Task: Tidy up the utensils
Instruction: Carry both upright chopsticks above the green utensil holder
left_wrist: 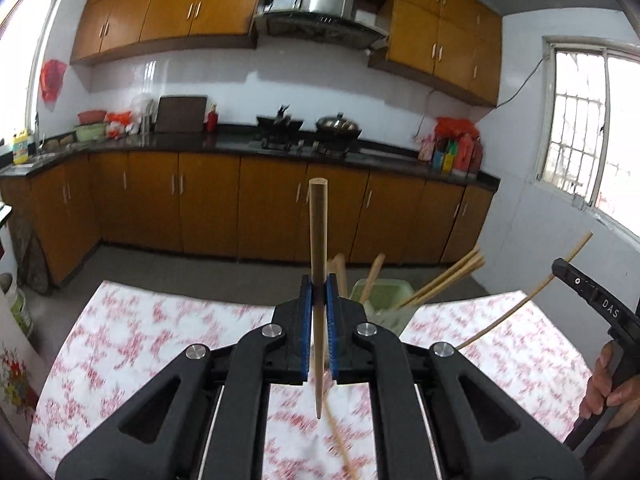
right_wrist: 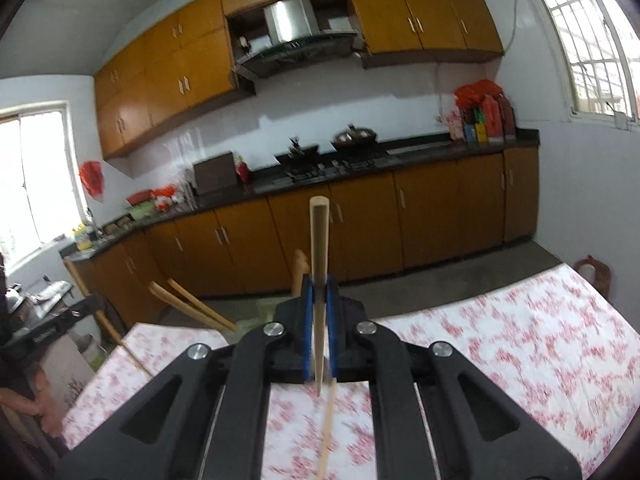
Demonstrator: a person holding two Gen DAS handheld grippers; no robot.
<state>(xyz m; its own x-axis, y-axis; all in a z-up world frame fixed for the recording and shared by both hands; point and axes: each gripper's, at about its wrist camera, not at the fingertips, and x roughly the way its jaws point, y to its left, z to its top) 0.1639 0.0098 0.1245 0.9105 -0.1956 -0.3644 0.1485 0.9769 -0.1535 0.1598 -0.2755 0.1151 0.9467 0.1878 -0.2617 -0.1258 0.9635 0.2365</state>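
**Two chopsticks aloft, one in each of my grippers**

A flower-print table (left_wrist: pixel 160 340) fills the lower half of both wrist views, with orange kitchen cabinets (left_wrist: pixel 208 204) running across the middle of the frame behind it. At the table's far edge, just right of centre in the left view, stands a pale green holder (left_wrist: pixel 384 296) with several chopsticks already leaning out of it — the likely destination, I judge, for what I carry.

My left gripper (left_wrist: pixel 319 296) is pressed tight on a chopstick (left_wrist: pixel 318 240), held near upright at frame centre, blunt end up and point down past the pads, so it can be lowered tip-first. My right gripper (right_wrist: pixel 319 300) pinches a second chopstick (right_wrist: pixel 319 248) the same way; in the left view that stick appears at the right edge, slanting. The holder sits low and just right of my left jaws, partly hidden behind them.

One loose chopstick (right_wrist: pixel 326 432) lies blurred on the cloth at bottom centre — not yet collected.
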